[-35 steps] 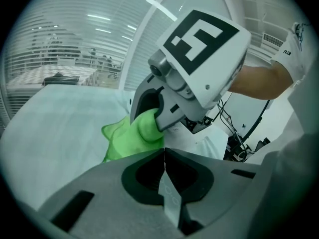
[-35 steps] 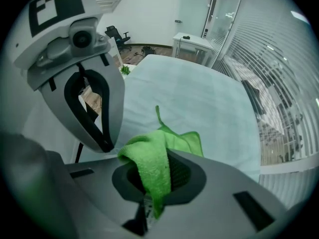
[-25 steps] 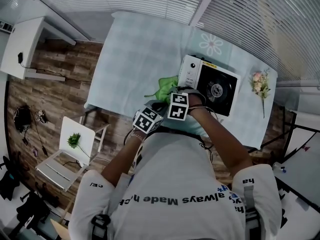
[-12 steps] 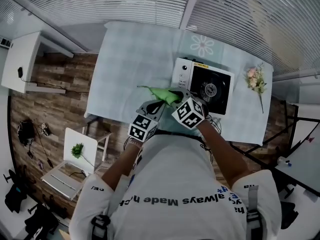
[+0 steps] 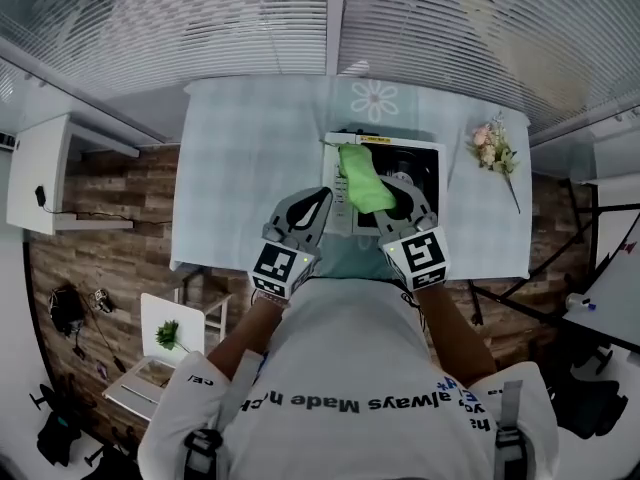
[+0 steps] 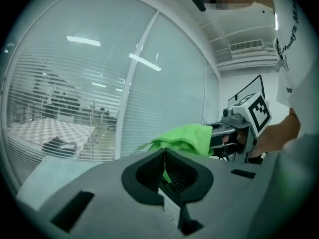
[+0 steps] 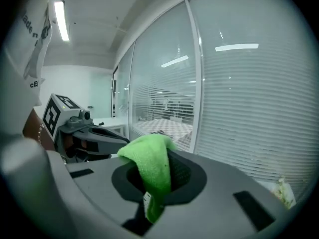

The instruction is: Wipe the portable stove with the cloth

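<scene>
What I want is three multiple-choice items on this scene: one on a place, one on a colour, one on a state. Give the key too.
1. Where do the pink flowers lie?
A. in a vase
B. on the table, right of the portable stove
C. in a drawer

2. What colour is the cloth?
A. green
B. red
C. blue

3. The right claw is:
A. open and empty
B. shut on the cloth
C. shut on a spoon

Key:
1 B: the head view shows them lying on the table beside the stove.
2 A: the cloth is bright green in every view.
3 B: the right gripper view shows the cloth pinched between its jaws.
</scene>
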